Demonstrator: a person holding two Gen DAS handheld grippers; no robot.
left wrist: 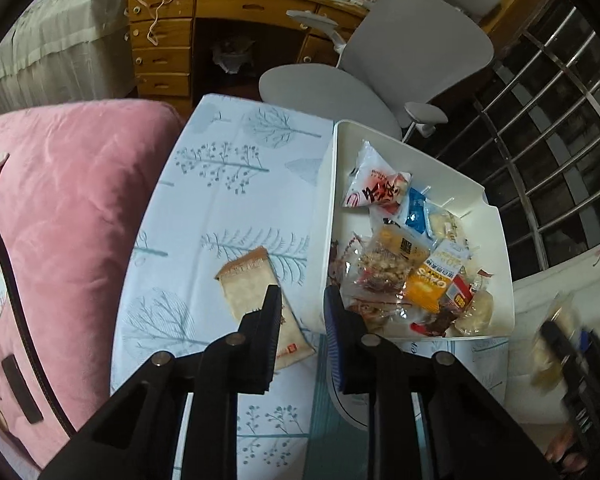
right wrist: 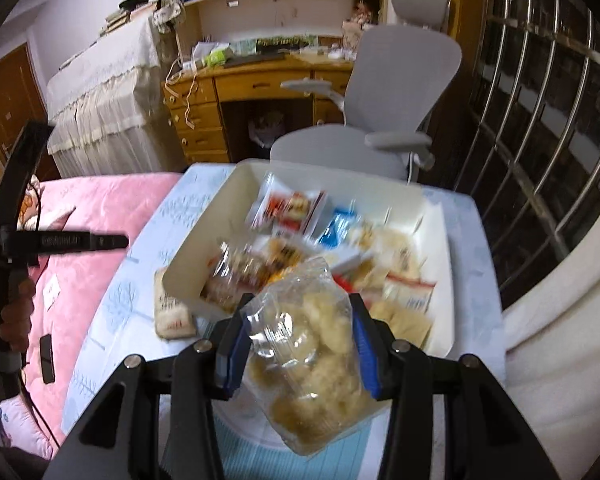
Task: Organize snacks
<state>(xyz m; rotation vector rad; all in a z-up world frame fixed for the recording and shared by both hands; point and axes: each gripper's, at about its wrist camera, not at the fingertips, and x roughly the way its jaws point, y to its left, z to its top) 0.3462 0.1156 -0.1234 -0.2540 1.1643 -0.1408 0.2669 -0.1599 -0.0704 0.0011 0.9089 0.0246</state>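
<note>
A white bin [left wrist: 496,216] [right wrist: 204,256] holding several snack packets stands on a small table with a tree-print cloth [left wrist: 228,184] [right wrist: 112,300]. A tan snack packet [left wrist: 246,284] [right wrist: 172,312] lies on the cloth to the left of the bin. My left gripper [left wrist: 302,300] is open and empty, above the near end of that packet and the bin's left wall. My right gripper [right wrist: 300,316] is shut on a clear bag of pale puffed snacks [right wrist: 312,360], held above the table just in front of the bin; it shows blurred in the left wrist view [left wrist: 556,344].
A pink quilt [left wrist: 60,216] [right wrist: 84,248] borders the table on the left. A grey office chair [left wrist: 380,76] [right wrist: 380,120] and a wooden desk [left wrist: 180,32] [right wrist: 236,92] stand beyond the table. A barred window [left wrist: 548,120] is at the right.
</note>
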